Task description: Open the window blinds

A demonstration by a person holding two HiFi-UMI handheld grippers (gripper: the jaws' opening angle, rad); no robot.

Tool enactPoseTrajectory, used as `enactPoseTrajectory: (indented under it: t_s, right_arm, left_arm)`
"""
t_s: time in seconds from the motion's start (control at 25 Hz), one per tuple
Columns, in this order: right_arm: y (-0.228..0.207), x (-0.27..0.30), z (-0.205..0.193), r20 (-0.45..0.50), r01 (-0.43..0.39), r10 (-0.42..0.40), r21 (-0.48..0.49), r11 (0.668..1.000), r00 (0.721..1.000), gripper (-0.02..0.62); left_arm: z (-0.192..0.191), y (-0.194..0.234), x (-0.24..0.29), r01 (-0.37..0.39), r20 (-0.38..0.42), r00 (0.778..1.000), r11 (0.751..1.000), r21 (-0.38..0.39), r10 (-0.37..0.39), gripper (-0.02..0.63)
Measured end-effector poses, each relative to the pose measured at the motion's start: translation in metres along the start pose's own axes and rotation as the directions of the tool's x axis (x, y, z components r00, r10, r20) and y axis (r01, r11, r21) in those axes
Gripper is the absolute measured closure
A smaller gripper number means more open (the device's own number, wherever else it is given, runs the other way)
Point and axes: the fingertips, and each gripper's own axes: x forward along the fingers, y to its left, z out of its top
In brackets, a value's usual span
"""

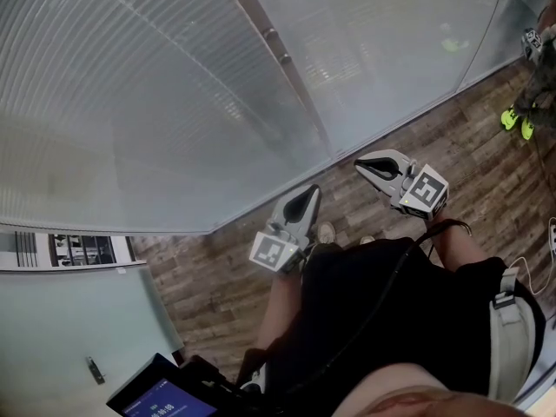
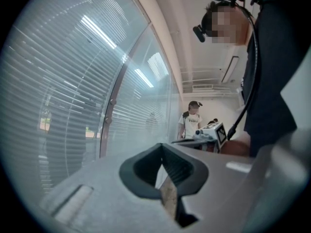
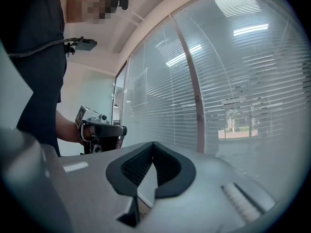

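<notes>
1. My left gripper (image 1: 307, 193) has its fingers (image 2: 146, 166) closed, the tips meeting with nothing between them. I hold it level and it points at the window.
2. My right gripper (image 1: 360, 162) is the same - fingers (image 3: 167, 171) pressed together, tip to tip, and empty. It is also level and aimed at the glass.
3. The 2 grippers sit side by side but apart. Each one shows in the other's view, off to the inner side, with my hand around its handle.
4. The window blinds (image 1: 130, 85) hang straight ahead of both sets of fingers, close in front but not touching them. They are down over the glass, and the slats run across in thin horizontal lines.
5. A brown window post (image 1: 287, 68) stands ahead of the fingers and splits the blinds into 2 panels. One panel lies ahead and to the left of my left fingers, the other ahead and to the right of my right fingers.
6. In the right gripper view, a strip of green and some trees shows through the slats beyond my right fingers.
7. Below the fingers is a wooden floor (image 1: 486, 146) - it runs up to the foot of the window.
8. In the left gripper view, another person (image 2: 191, 120) in a white shirt stands far past my left fingers, along the line of the window.
9. A device with a lit screen (image 1: 161, 398) sits behind and below my left fingers, close to my body.
</notes>
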Motion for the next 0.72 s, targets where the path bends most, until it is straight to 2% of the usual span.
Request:
enactPoseTrajectory:
  t_s: [0.36,0.72]
  right_arm:
    - [-0.013,0.032,0.027,0.011,0.044,-0.044,-0.003,0.999,0.999,0.589]
    - [-0.038,0.071,0.025,0.007,0.105,-0.105,0.005,0.994,0.994,0.589]
  left_arm:
    - [0.022,0.038,0.002,0.042,0.002,0.999,0.999,0.002,-0.042,0.603]
    - [0.025,0.087,0.012,0.101,-0.020,0.995,0.995,-0.008,-0.102,0.603]
